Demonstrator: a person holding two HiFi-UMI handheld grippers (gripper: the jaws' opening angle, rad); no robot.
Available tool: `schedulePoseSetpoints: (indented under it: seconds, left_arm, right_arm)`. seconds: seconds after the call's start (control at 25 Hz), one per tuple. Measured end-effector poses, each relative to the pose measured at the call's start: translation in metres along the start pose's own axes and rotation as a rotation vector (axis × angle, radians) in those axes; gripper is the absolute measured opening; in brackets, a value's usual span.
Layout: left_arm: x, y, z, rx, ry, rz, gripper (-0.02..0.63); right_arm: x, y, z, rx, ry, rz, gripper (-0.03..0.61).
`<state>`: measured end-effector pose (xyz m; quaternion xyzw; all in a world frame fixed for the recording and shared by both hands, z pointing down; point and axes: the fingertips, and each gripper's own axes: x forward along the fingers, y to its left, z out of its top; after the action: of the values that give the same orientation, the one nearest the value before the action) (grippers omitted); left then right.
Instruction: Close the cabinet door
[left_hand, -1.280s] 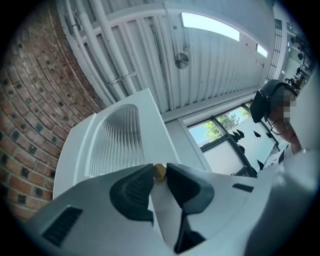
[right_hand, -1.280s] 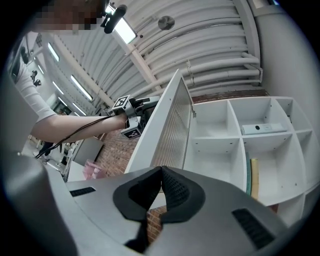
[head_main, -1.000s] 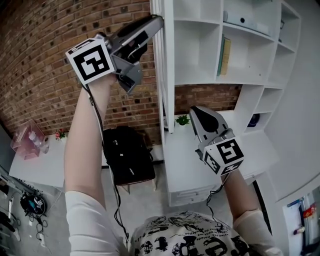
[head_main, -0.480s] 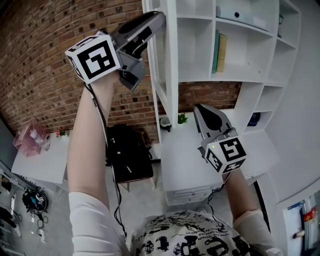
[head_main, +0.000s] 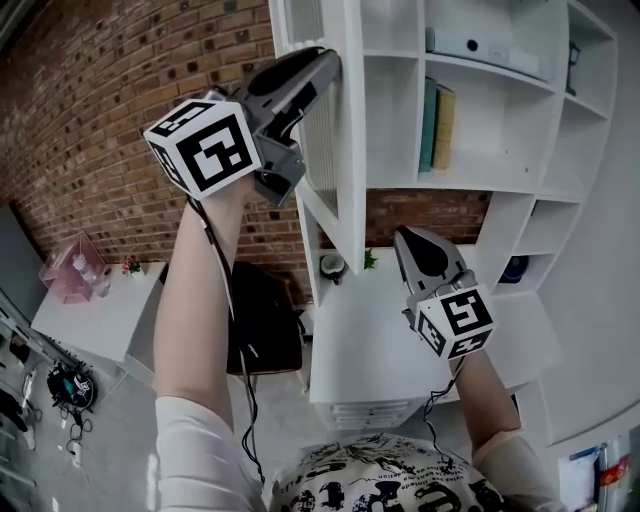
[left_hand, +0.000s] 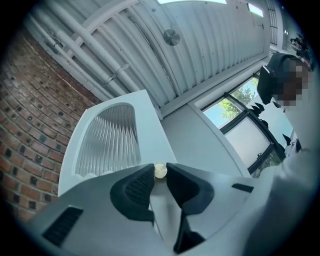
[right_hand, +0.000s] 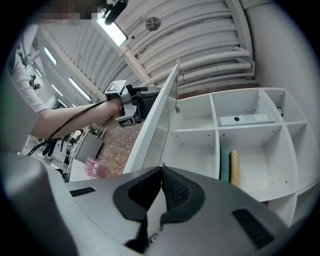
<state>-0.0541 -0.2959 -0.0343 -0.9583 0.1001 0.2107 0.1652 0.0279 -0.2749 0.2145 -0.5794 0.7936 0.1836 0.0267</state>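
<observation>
The white cabinet door (head_main: 345, 150) with a ribbed glass panel stands partly open, edge-on to the head view. My left gripper (head_main: 325, 62) is raised at the door's outer face, shut on its small brass knob (left_hand: 160, 171), which sits between the two pads. The ribbed pane of the door (left_hand: 112, 137) fills the left gripper view beyond the knob. My right gripper (head_main: 408, 240) hangs lower, in front of the shelves, shut with nothing in it. In the right gripper view the right gripper (right_hand: 161, 170) points past the door (right_hand: 156, 122), which leans away from the open shelves.
The white shelf unit (head_main: 500, 190) holds a green and a yellow book (head_main: 436, 112) and a flat box (head_main: 480, 45). A brick wall (head_main: 100, 120) lies left. Below are a black bag (head_main: 265, 320), a white desk with a cup (head_main: 332, 265) and a pink box (head_main: 72, 268).
The door has swung to the right toward the shelves, with my left gripper moving along on its knob. My right gripper has shifted slightly right and down.
</observation>
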Motion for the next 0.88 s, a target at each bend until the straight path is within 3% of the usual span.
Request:
schedulePoseSetpoints:
  seconds: [0.24, 0.56, 0.88]
  left_arm:
    - [0.047, -0.011, -0.017, 0.058, 0.065, 0.092, 0.087]
    - [0.097, -0.007, -0.046, 0.111, 0.08, 0.194, 0.084]
    - [0.145, 0.007, -0.07, 0.148, 0.103, 0.265, 0.086]
  right_arm:
    - [-0.006, -0.044, -0.003, 0.011, -0.029, 0.039, 0.015]
    - [-0.005, -0.098, -0.024, 0.017, -0.012, 0.077, 0.015]
    - [0.0, -0.158, -0.039, 0.051, 0.021, 0.053, 0.015]
